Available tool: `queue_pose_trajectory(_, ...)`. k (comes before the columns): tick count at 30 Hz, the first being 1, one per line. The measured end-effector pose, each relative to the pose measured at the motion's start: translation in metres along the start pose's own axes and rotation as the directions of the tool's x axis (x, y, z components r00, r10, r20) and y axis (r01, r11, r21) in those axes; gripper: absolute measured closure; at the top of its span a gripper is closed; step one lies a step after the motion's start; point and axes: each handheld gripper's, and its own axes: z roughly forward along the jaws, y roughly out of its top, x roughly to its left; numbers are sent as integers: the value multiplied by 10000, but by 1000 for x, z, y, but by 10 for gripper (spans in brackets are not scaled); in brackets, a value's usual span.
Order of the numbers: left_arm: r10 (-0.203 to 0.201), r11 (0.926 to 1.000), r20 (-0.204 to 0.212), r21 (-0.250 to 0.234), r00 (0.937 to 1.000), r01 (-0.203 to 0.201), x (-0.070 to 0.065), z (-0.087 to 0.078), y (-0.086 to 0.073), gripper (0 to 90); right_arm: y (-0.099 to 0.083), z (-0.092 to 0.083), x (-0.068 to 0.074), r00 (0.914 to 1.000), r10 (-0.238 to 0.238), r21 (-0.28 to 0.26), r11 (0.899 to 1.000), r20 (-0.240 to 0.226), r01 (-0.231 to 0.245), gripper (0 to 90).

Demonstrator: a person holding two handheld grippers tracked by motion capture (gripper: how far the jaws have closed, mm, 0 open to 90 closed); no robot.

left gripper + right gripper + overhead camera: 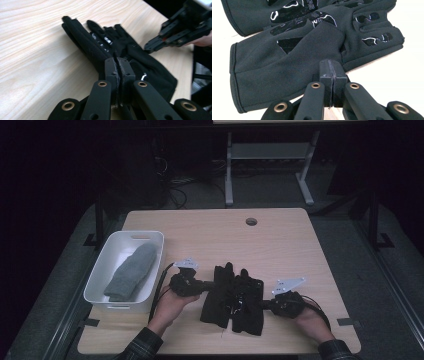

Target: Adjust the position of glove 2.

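High view: a pair of black gloves (234, 299) is seen lying flat near the front middle of the wooden table (280, 245), side by side and touching, fingers pointing away from the person. The left gripper (202, 286) is held at the left edge of the pair and the right gripper (264, 304) at the right edge. In the left gripper view, the jaws are seen pressed together with no cloth visibly pinched, the tips resting at or just above the near glove. In the right gripper view, the jaws are likewise pressed together, just short of the glove's edge; whether a sliver of fabric is caught cannot be told.

The gloves are judged light, soft and limp, so folding and sagging is to be expected when one is lifted by a single point. Glossy printed patches (307, 17) on the palms may be grippier than the plain fabric. A hold is best taken on the cuff hem (233, 72) or an outer edge, where one layer can be separated from its neighbour.

A white bin (100, 270) holding a grey mitten (131, 271) is seen left of the gloves.
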Motion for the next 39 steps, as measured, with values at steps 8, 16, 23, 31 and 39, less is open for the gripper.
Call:
queue_pose_trajectory(8, -87, 9996, 659, -259, 9978, 104, -6, 8, 7, 874, 11, 11, 3, 9999, -16, -21, 10000, -123, 16, 893)
queue_pose_trajectory(16, -297, 9985, 887, -435, 9956, 336, -8, 16, 13, 874, 26, 28, 7, 9993, -99, -123, 9999, -368, 95, 899)
queue_pose_trajectory(23, -236, 9989, 662, -391, 9975, 263, -10, 26, 15, 872, 38, 40, 12, 9986, -278, -148, 9995, -460, 271, 900)
queue_pose_trajectory(31, -182, 9995, 675, -250, 9976, 199, -16, 46, 18, 871, 42, 45, 10, 9984, -263, -237, 9994, -504, 252, 900)
queue_pose_trajectory(39, 24, 9997, 700, -246, 9975, -7, -18, 53, 18, 889, 37, 41, 5, 9994, -199, -96, 9998, -288, 197, 880)
